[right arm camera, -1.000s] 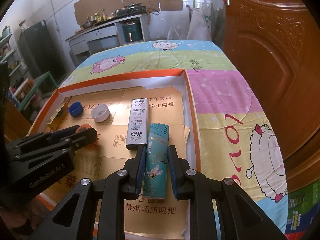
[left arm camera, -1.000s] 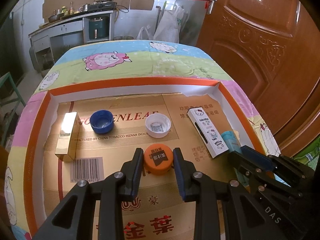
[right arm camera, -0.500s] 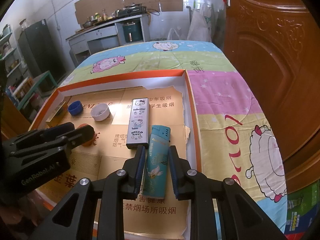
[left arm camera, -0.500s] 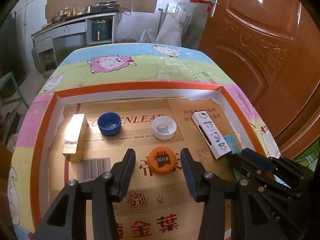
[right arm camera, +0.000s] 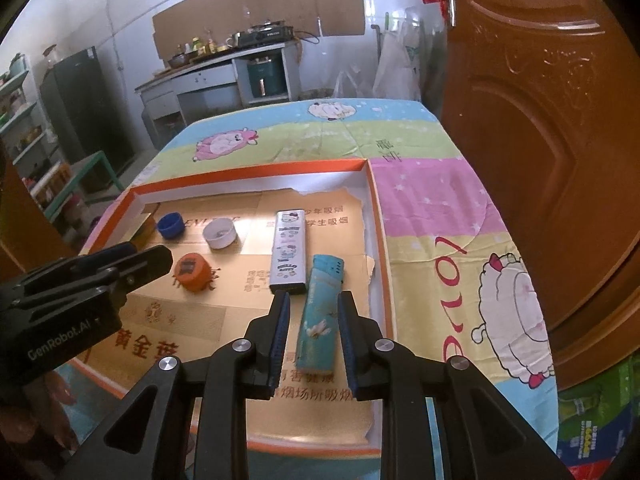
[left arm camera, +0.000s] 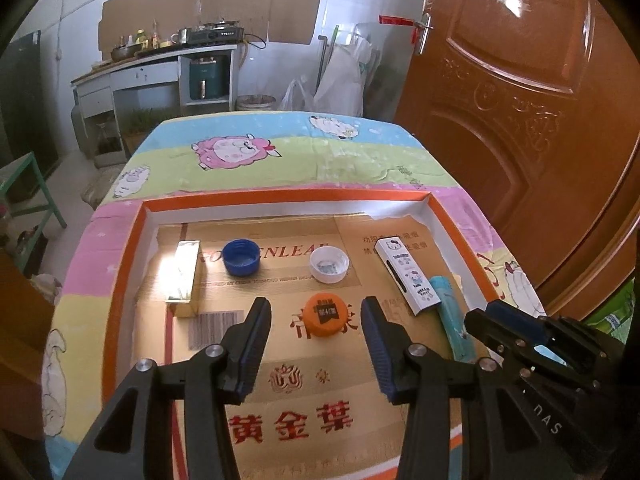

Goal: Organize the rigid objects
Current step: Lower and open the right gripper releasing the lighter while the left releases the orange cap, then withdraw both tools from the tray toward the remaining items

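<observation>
We count three caps: orange cap, blue cap, white cap; two lighters: teal lighter, Hello Kitty lighter; left gripper and right gripper both spread, gripping nothing

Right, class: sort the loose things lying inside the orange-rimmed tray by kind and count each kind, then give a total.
Round plastic bottle caps: 3 (blue cap, white cap, orange cap)
Lighters: 2 (white Hello Kitty lighter, teal lighter)
Shiny gold rectangular box: 1
Total: 6

Bright daylight fills both views. Glare washes out the gold box, and the door shines, perhaps from a window. Fisheye bending darkens the corners.
</observation>
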`<state>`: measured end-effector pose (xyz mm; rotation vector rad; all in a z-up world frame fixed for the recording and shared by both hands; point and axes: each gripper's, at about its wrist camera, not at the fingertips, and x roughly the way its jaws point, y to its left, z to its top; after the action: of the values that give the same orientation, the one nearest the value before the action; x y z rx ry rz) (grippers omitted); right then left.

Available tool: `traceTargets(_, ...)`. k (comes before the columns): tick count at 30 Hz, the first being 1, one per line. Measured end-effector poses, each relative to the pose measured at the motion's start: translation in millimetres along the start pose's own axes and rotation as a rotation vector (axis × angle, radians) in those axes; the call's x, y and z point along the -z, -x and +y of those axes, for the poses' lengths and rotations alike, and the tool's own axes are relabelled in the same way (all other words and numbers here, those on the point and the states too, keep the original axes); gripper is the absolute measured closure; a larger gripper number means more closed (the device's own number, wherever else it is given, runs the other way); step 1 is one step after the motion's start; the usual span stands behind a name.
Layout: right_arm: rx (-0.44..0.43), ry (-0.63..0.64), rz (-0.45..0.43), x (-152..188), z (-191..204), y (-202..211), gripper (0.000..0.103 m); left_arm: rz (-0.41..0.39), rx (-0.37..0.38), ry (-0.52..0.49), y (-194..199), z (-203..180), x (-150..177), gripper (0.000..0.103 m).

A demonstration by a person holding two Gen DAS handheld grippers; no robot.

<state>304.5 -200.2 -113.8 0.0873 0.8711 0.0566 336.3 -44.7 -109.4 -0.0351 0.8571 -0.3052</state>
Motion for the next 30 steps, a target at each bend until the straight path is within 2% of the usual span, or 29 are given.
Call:
traceTargets(7,0.001,0.032,-0.031,4.5,9.5,26.0,0.078,-0.034,-0.018,0.019,30.3,11.5,8.5,0.056)
traceTargets(17,-0.012,0.0,-0.038,28.4,11.1,52.3,0.078,-0.037,-0.029,0.062,62.0,29.1,36.2,0.056)
traceTargets(30,-0.024,-0.014,-0.043,65.0,21.7,81.4,0.078,-0.023,-0.018,0.051,90.6,19.1,76.5,0.056)
